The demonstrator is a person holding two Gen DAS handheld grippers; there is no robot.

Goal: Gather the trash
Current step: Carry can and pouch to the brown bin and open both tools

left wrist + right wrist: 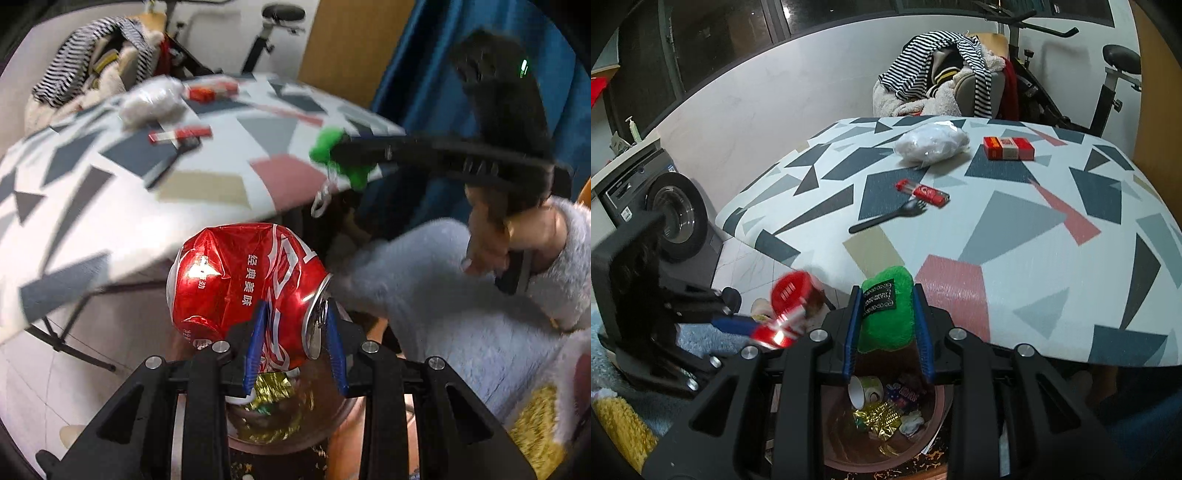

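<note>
Both tongs grip trash above the bin.

The left tongs (295, 332) are clamped on a crushed red can (243, 284); the right tongs (886, 332) are nearly closed, pinching a green plush scrap (886, 310). Beneath both sits the brown bin (938, 406) with wrappers inside, beside the patterned table (1034, 258), where a black fork (886, 218) lies.

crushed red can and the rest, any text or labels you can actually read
"经典美味", white characters on the crushed red can.
Black label on the green plush: pale lettering, too small to read.
Red box on the table: print too blurred to read.
</note>
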